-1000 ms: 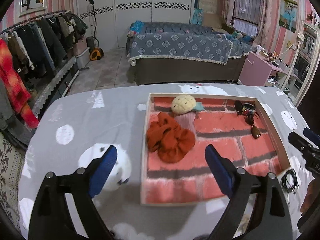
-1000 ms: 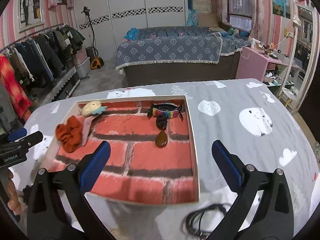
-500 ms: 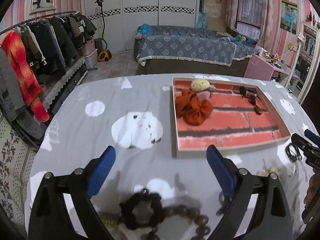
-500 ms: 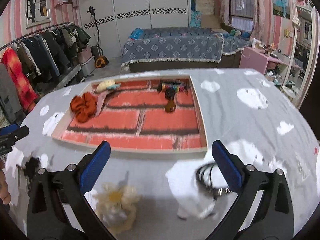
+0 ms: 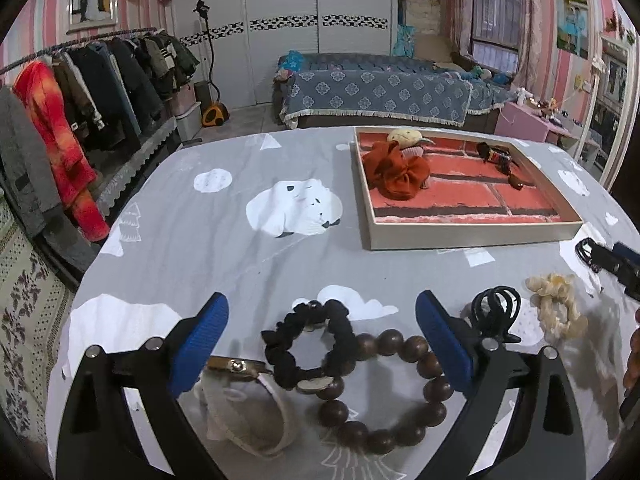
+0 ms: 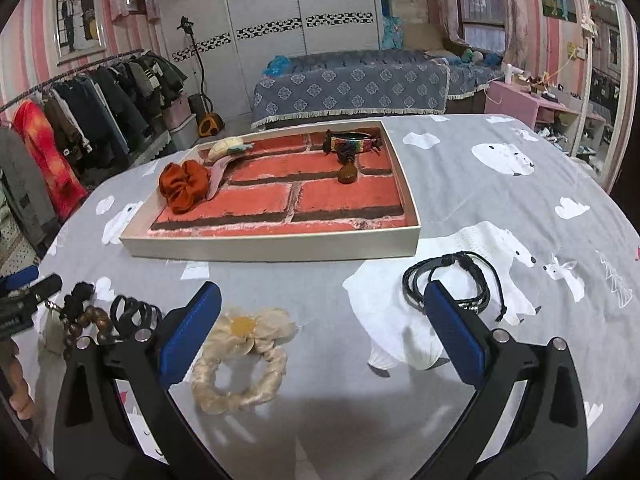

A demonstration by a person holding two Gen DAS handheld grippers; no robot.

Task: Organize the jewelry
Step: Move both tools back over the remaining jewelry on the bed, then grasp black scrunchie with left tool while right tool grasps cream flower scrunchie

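My blue pads (image 5: 200, 344) are showing against a grey cloth (image 5: 224, 240) printed with white polar bears. The tray (image 6: 276, 246) is wearing a red brick pattern, holding a rust-orange scrunchie (image 6: 184, 184). Nearer me are lying a black scrunchie (image 5: 310, 344), brown beads (image 5: 400, 392) and a cream scrunchie (image 6: 240, 360).

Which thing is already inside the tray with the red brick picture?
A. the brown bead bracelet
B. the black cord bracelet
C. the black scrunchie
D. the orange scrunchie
D: the orange scrunchie lies inside the tray, while the other three are still out on the tablecloth.
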